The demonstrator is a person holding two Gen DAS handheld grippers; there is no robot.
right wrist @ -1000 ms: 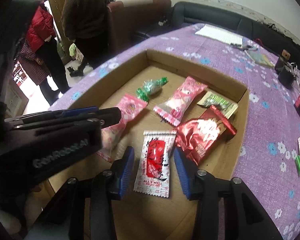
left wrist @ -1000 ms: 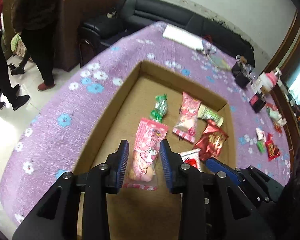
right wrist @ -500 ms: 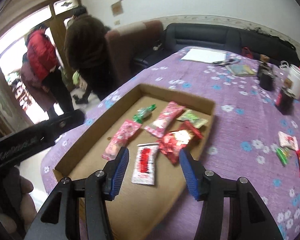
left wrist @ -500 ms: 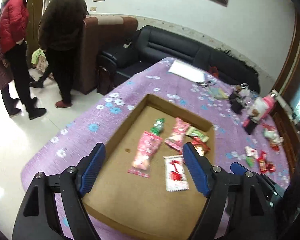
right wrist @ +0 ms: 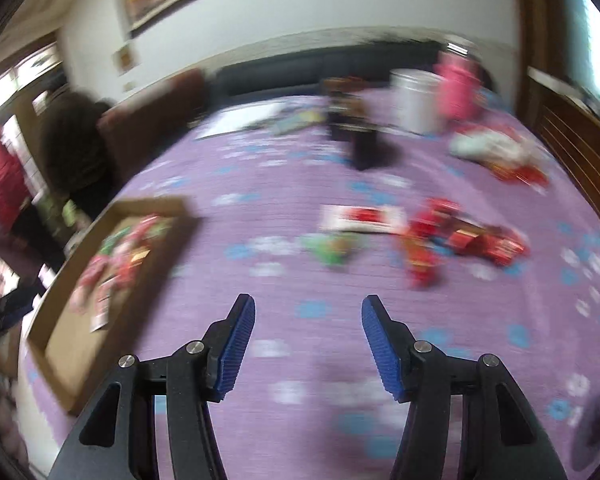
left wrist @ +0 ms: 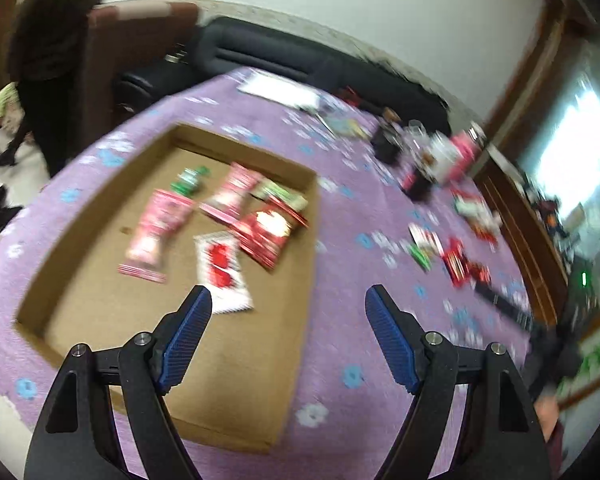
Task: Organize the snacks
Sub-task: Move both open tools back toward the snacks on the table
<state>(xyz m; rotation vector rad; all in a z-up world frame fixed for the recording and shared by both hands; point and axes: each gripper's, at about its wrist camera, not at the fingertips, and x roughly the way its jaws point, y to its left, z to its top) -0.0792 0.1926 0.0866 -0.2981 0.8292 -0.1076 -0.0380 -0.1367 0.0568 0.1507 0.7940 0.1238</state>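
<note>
We hold the left gripper (left wrist: 288,300) spread wide and empty above a shallow cardboard tray (left wrist: 300,280) whose far half carries six wrappers: pink (left wrist: 156,232), white-and-red (left wrist: 222,270), glossy red (left wrist: 266,232). Print is too blurred to read. Our right gripper (right wrist: 308,310), also wide and empty, hovers over purple flowered cloth (right wrist: 260,184), loose red packets (right wrist: 460,236) ahead to its right.

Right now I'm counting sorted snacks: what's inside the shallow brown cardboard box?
Inside the cardboard box: six packets, including two pink, a white-and-red, a shiny red. Anything beneath them is hidden.
</note>
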